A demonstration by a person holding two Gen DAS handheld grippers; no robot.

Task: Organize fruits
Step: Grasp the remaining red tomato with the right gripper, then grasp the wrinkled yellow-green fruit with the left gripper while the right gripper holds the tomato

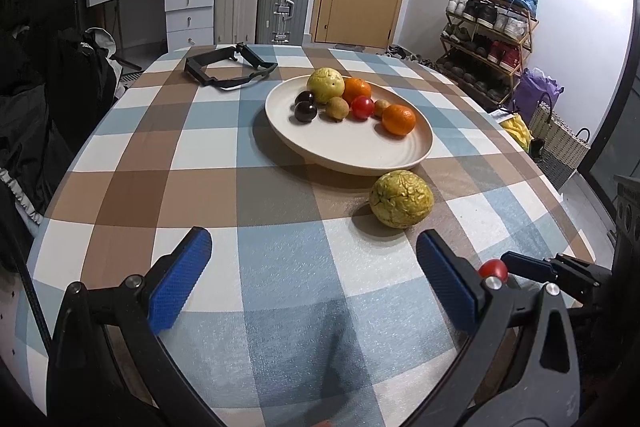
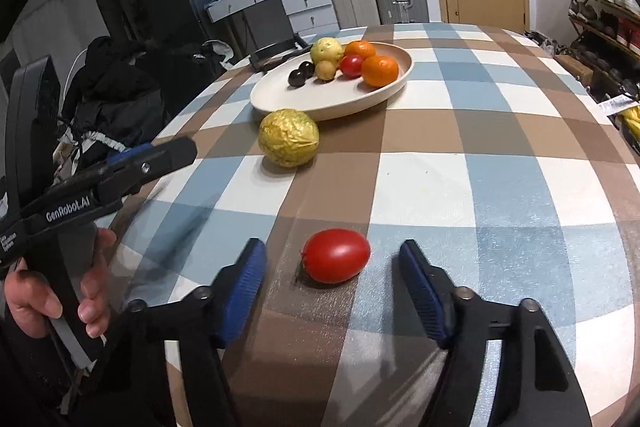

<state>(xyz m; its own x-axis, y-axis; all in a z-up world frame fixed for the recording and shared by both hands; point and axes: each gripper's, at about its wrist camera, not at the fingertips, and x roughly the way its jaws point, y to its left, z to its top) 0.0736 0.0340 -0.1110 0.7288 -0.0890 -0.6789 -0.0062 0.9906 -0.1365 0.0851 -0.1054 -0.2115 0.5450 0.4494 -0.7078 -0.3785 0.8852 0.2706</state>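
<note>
Round table [image 1: 280, 287] under a checked cloth of blue, brown and white. Beyond its middle stood a cream plate [image 1: 360, 151] carrying two oranges [image 1: 399, 119], a red tomato [image 1: 362, 107], two dark plums [image 1: 305, 112], two small brownish fruits [image 1: 335, 108] and a smooth yellow-green fruit [image 1: 325, 85]. A wrinkled yellow fruit [image 1: 401, 199] lay on the cloth just near the plate's near rim, not on it. A second tomato [image 2: 335, 261] lay on the cloth at the near edge, between the pads of the right gripper [image 2: 332, 267]; gaps showed on both sides, so the jaws stood spread and touched nothing. The left gripper [image 1: 314, 255], held in a hand [image 2: 60, 287], hovered to the left with jaws spread wide and nothing between them. A black strap [image 1: 230, 69] lay at the far left.
</note>
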